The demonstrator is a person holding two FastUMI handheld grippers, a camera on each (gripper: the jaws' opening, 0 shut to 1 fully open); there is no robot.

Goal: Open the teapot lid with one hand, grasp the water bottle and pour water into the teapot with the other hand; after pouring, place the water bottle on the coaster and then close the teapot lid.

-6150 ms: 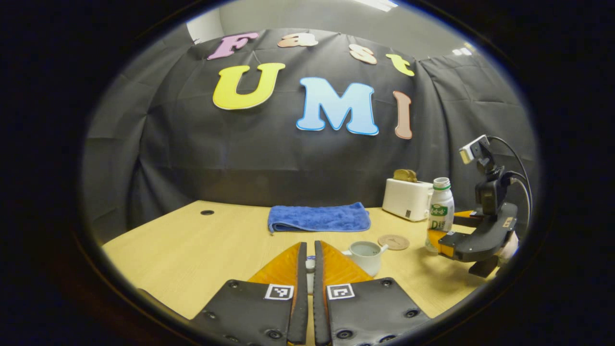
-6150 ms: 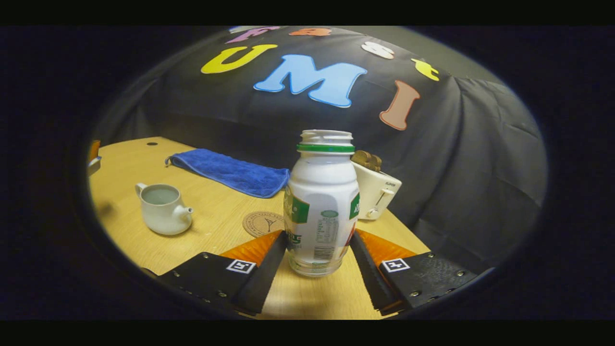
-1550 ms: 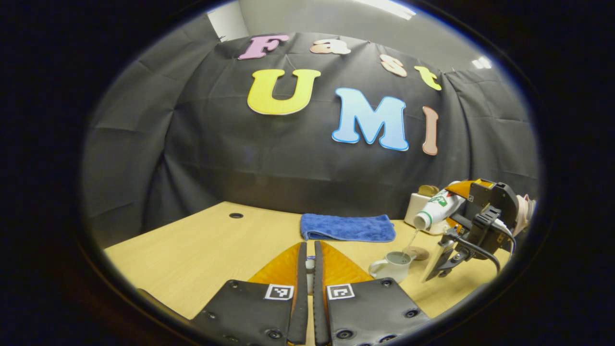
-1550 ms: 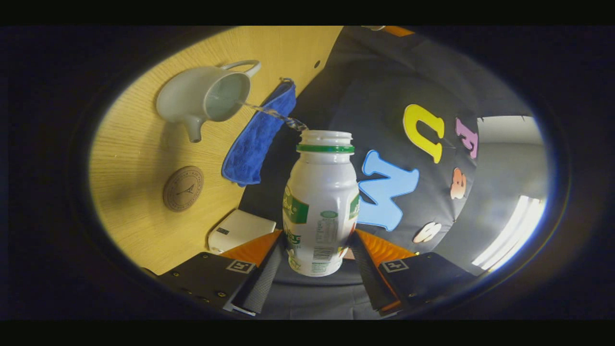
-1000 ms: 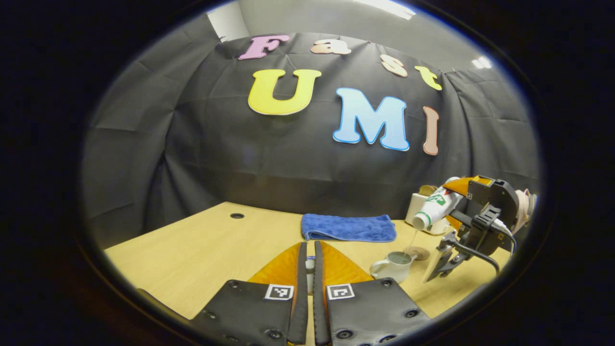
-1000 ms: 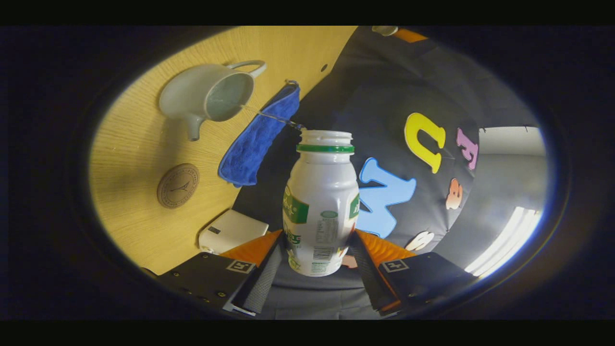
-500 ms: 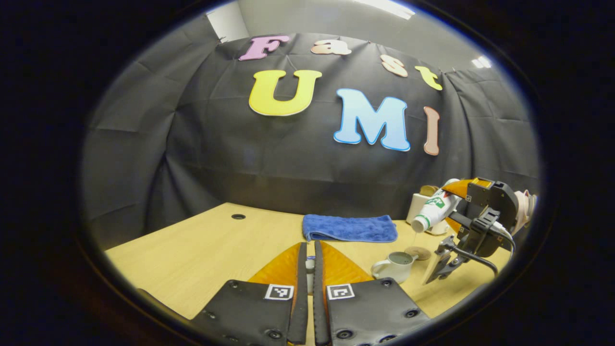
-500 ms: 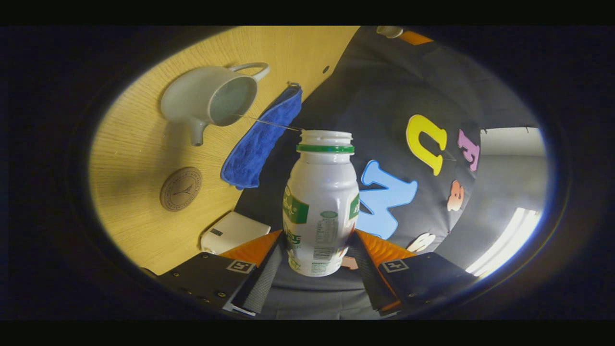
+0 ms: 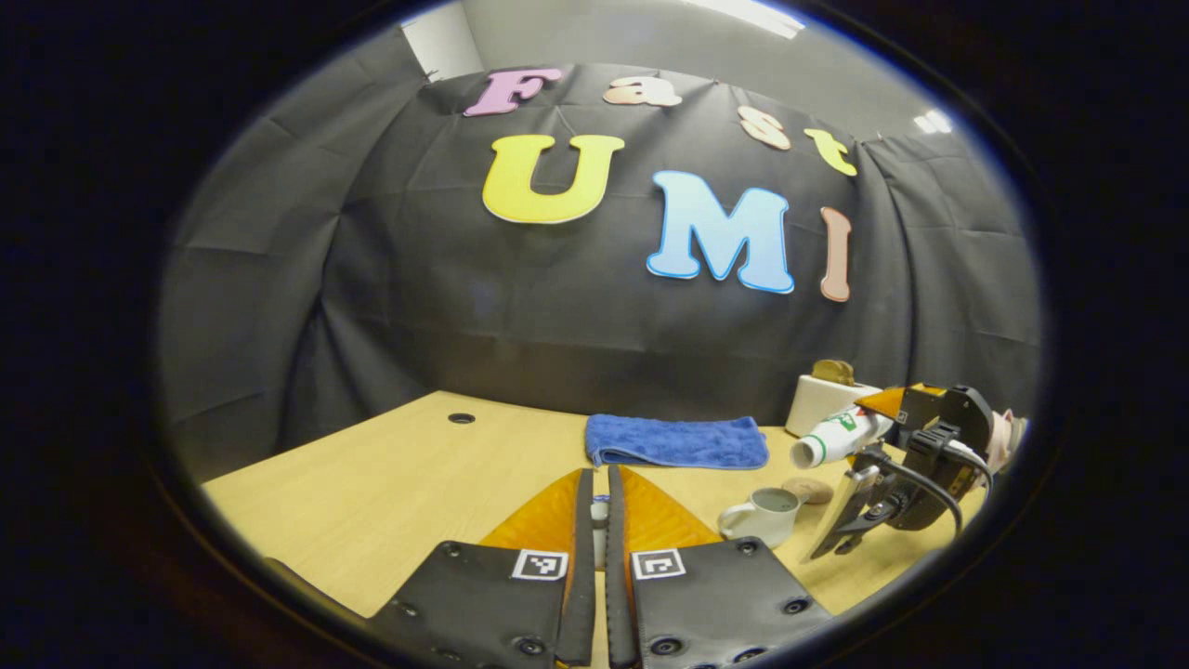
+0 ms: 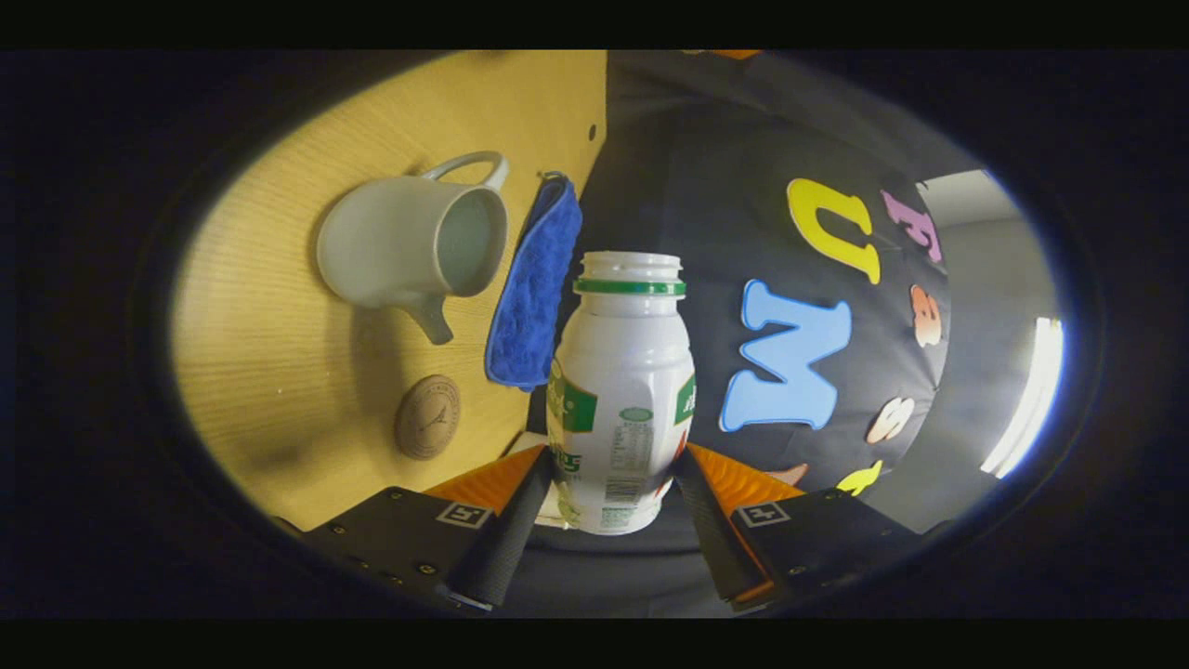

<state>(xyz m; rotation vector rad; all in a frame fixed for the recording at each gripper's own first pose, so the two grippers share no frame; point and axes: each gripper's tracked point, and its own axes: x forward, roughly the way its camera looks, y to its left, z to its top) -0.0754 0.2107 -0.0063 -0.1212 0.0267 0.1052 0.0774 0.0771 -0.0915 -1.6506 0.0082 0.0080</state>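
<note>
My left gripper (image 9: 599,478) is shut on a small whitish piece, the teapot lid (image 9: 600,511), held above the table's near side. The open white teapot (image 9: 764,514) stands to the right of it, with water inside. My right gripper (image 10: 613,465) is shut on the white water bottle (image 10: 620,400), which has a green ring and no cap. In the left gripper view the bottle (image 9: 841,437) lies almost level above and right of the teapot, mouth toward it. No water runs from the mouth. The round cork coaster (image 10: 427,416) lies beside the teapot (image 10: 409,242).
A folded blue towel (image 9: 678,439) lies at the back of the wooden table (image 9: 372,492). A white toaster (image 9: 822,398) stands at the back right, behind the coaster (image 9: 806,490). A hand holds the right gripper (image 9: 859,446) at the table's right edge.
The bottle has tipped back from a downward pour to nearly level and dropped lower. The thin stream into the teapot has stopped. My left gripper has stayed put.
</note>
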